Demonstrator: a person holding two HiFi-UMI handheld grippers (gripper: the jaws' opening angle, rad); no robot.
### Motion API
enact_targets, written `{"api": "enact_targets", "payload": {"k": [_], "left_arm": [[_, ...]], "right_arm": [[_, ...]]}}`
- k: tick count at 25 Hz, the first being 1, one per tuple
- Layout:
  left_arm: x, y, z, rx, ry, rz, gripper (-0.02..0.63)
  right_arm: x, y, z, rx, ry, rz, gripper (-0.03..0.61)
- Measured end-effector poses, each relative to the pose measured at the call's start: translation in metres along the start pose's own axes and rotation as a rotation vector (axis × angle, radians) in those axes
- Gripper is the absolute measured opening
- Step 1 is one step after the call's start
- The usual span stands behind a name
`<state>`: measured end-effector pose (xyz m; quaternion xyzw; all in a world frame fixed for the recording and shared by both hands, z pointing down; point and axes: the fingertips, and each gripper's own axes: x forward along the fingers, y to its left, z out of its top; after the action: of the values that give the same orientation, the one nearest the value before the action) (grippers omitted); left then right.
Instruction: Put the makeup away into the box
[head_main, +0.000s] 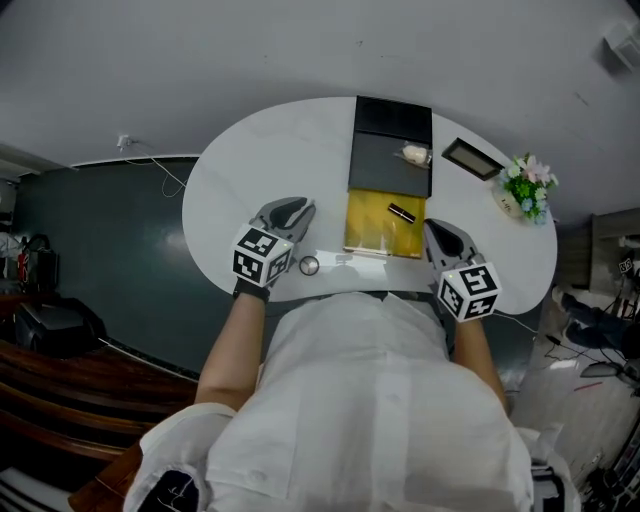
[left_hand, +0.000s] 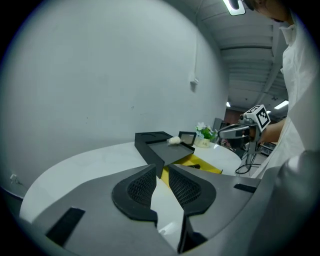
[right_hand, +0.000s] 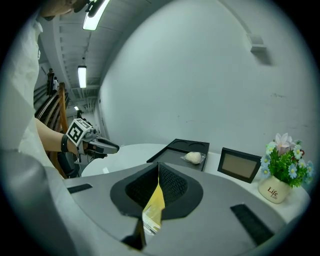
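One box (head_main: 390, 118) at centre frame, on one counter (head_main: 235, 165). Inside it: one black tube (head_main: 401, 212) in the yellow compartment, one white puff (head_main: 415, 154) on the black tray. One small ring-shaped item (head_main: 309, 265) lies on the counter beside the left gripper (head_main: 296, 208), whose fingers are narrowly apart and empty. Right gripper (head_main: 440, 232): fingers closed together, nothing held.

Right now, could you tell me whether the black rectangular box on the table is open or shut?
Open: the black rectangular box bares its yellow inside, holding a small black tube.
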<state>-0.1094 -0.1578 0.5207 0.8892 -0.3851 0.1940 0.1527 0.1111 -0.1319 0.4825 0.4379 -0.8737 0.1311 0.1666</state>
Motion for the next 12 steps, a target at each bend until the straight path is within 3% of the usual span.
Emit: {"api": "enact_targets", "payload": {"k": [12], "left_arm": [[0.035, 0.020, -0.058, -0.007, 0.243, -0.002, 0.124]], "right_arm": [[-0.009, -0.006, -0.007, 0.025, 0.006, -0.032, 0.014]]}}
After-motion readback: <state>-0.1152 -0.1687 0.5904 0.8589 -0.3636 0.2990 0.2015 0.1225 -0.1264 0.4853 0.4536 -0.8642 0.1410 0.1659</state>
